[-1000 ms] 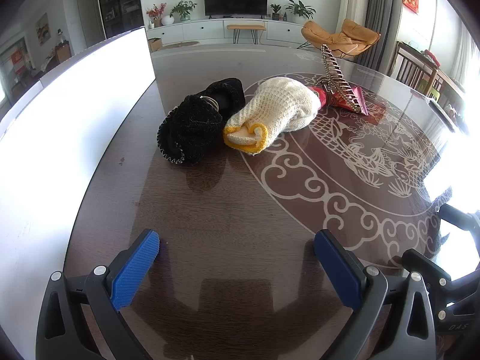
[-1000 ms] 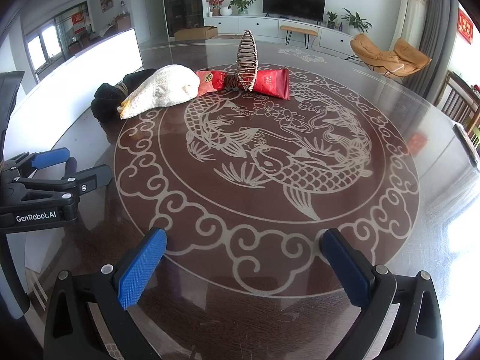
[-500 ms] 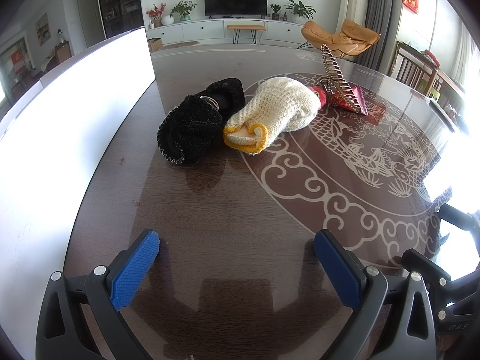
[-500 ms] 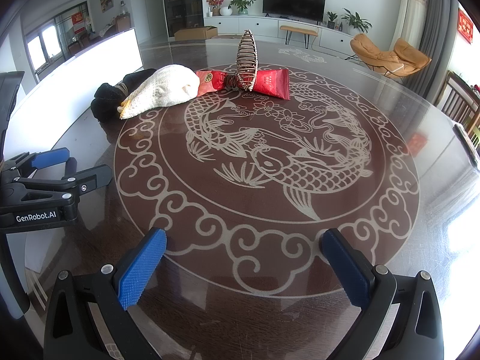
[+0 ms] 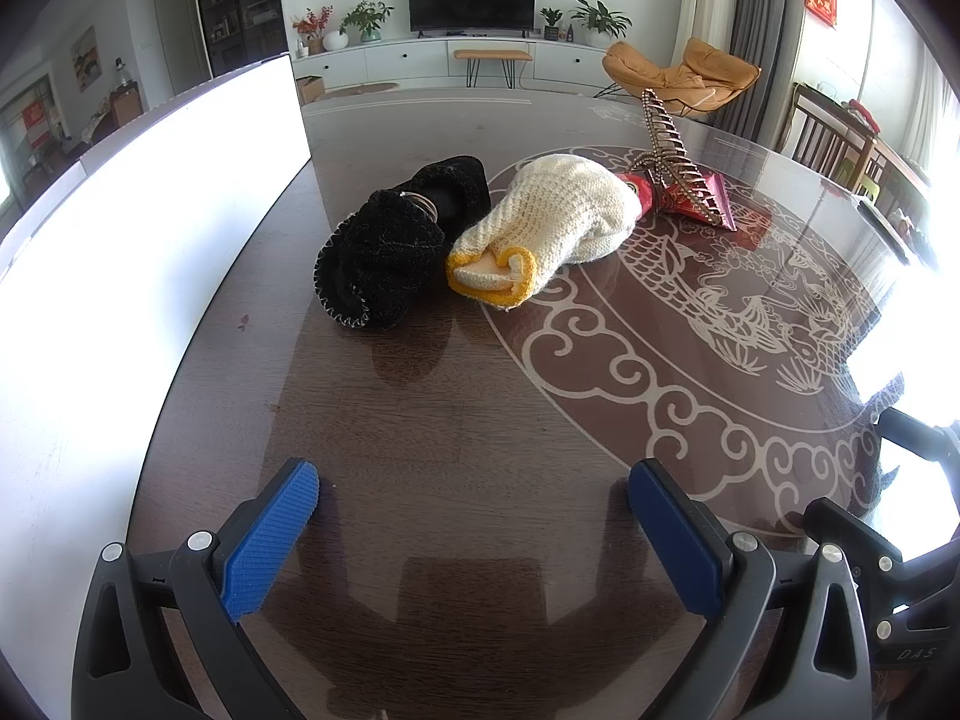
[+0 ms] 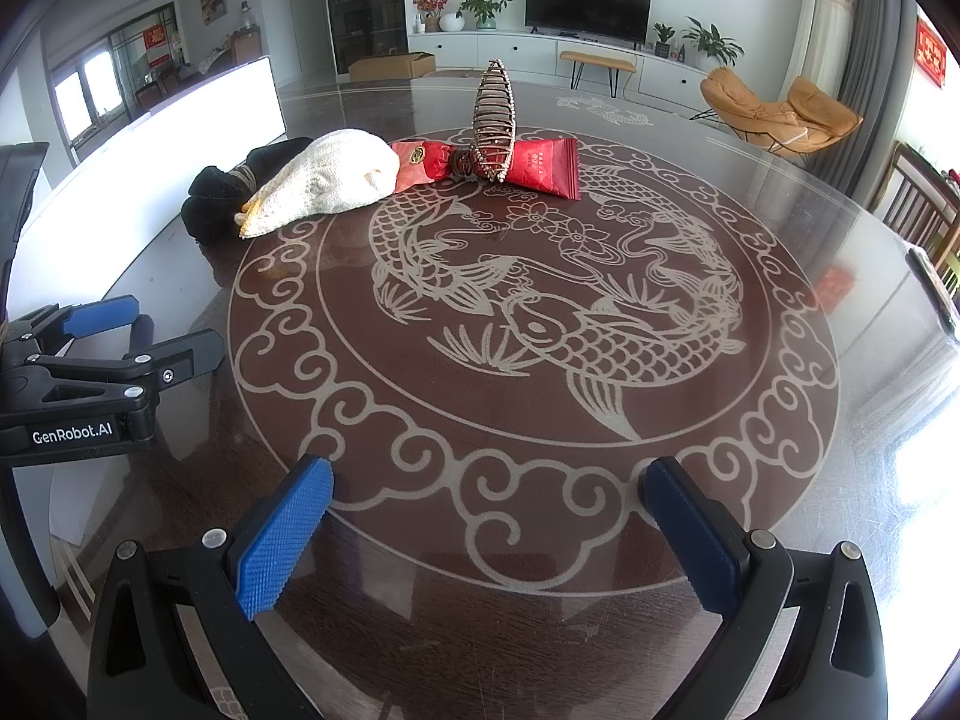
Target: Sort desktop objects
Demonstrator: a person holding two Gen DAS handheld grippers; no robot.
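Note:
A row of objects lies at the far side of the round table. A black knitted item [image 5: 390, 246] [image 6: 225, 192] with a metal ring sits leftmost. Touching it is a cream knitted glove [image 5: 558, 222] [image 6: 333, 180] with a yellow cuff. A red snack packet [image 6: 528, 165] [image 5: 690, 198] lies further right, and a brown claw hair clip [image 6: 493, 117] [image 5: 669, 156] stands on it. My left gripper [image 5: 474, 516] is open and empty, well short of the black item. My right gripper [image 6: 486, 516] is open and empty over the table's near edge.
The dark glass table [image 6: 540, 312] bears a carp and cloud pattern. A bright white panel [image 5: 138, 228] runs along its left side. The left gripper's body [image 6: 78, 372] shows at the right view's left edge. Chairs [image 6: 924, 210] stand beyond the right rim.

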